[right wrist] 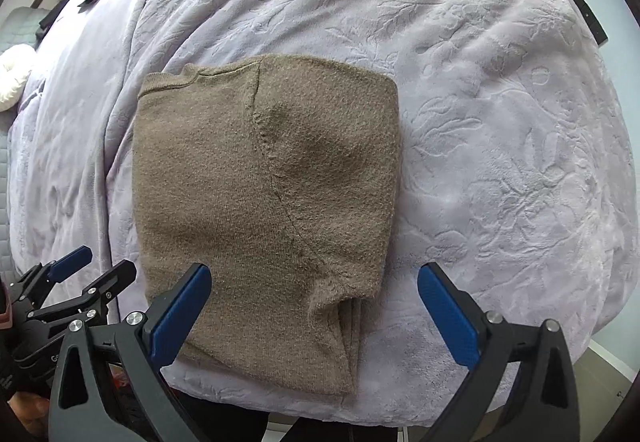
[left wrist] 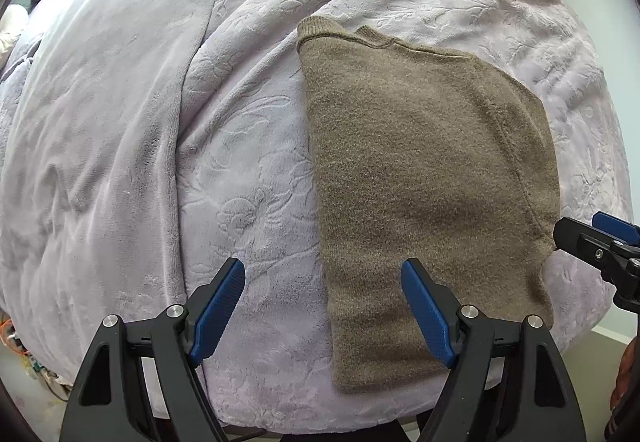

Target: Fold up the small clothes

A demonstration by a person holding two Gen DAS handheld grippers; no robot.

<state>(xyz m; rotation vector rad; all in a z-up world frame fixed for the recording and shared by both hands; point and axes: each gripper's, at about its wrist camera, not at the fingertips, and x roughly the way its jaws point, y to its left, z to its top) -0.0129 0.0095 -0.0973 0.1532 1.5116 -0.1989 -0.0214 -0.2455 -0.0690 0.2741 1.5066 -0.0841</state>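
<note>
On a lilac embossed plush bedspread (left wrist: pixel 248 170), seen from the left wrist, a folded olive-brown knitted sweater (left wrist: pixel 432 182) lies flat right of centre, its ribbed collar at the far edge. The left gripper (left wrist: pixel 323 274) hangs released above the garment's near left edge, grasping nothing. From the right wrist, the sweater (right wrist: pixel 264 202) sits centre-left on the bedspread (right wrist: pixel 500 162); the right gripper (right wrist: pixel 314 282), jaws spread wide, straddles its near right corner, holding nothing.
</note>
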